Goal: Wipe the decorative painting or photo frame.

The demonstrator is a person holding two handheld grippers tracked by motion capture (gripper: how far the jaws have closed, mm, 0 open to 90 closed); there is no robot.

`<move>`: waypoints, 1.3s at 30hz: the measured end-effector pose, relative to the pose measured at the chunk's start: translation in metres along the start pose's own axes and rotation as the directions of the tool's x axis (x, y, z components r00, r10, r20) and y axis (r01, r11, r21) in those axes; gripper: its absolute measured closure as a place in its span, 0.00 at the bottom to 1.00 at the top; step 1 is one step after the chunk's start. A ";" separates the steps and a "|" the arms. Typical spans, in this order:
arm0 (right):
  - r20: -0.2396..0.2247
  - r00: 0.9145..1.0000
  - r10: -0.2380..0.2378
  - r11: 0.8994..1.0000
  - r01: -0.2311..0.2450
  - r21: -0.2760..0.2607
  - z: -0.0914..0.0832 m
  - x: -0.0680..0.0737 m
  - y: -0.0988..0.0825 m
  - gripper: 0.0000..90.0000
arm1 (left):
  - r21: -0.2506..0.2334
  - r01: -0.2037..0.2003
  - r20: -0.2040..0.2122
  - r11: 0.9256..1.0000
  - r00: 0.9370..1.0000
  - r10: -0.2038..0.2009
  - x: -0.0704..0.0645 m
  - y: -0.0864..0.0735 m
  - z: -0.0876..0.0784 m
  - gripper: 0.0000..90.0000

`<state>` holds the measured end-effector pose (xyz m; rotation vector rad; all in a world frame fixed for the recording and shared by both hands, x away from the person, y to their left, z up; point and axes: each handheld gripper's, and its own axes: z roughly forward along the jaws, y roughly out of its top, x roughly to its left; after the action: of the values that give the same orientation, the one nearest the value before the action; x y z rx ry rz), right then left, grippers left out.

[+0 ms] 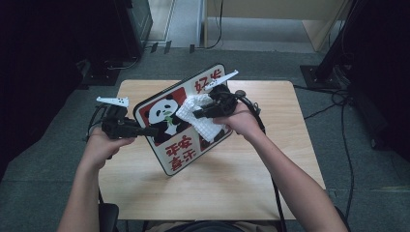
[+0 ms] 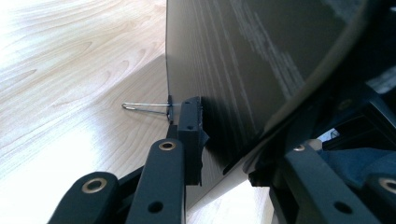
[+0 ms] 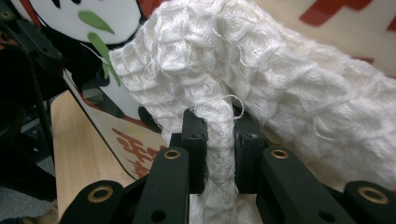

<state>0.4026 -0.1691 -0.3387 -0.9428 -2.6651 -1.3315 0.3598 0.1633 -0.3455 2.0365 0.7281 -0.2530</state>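
A panda sign board (image 1: 167, 113) with red characters stands tilted on its lower edge on the wooden table (image 1: 270, 159). My left gripper (image 1: 144, 130) is shut on the board's left edge. In the left gripper view the jaws of my left gripper (image 2: 233, 154) clamp the board's dark back (image 2: 243, 60), and a thin wire clip (image 2: 144, 107) sticks out from that edge. My right gripper (image 1: 199, 114) is shut on a white waffle-weave cloth (image 1: 203, 118) that lies against the board's face. A bunched fold of the cloth (image 3: 261, 79) sits pinched between the pads of my right gripper (image 3: 219, 140).
Light wood tabletop extends in front of and right of the board. Cables (image 1: 338, 111) run over the grey floor at the right. Dark equipment (image 1: 135, 19) stands behind the table at the left, and a stand base (image 1: 321, 75) at the right.
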 end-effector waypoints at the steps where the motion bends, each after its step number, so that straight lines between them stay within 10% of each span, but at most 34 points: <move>1: 0.001 1.000 0.001 1.000 -0.001 0.004 0.001 0.000 -0.001 0.88 | 0.000 0.000 0.001 1.000 1.000 0.000 0.000 0.000 0.000 0.80; 39: -0.025 0.998 0.057 0.997 -0.055 0.059 0.040 -0.016 -0.075 0.87 | 0.004 -0.009 0.009 1.000 1.000 0.009 -0.001 0.000 0.001 0.79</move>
<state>0.3860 -0.1818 -0.4222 -0.9784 -2.6218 -1.2398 0.3591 0.1617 -0.3457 2.0406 0.7134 -0.2584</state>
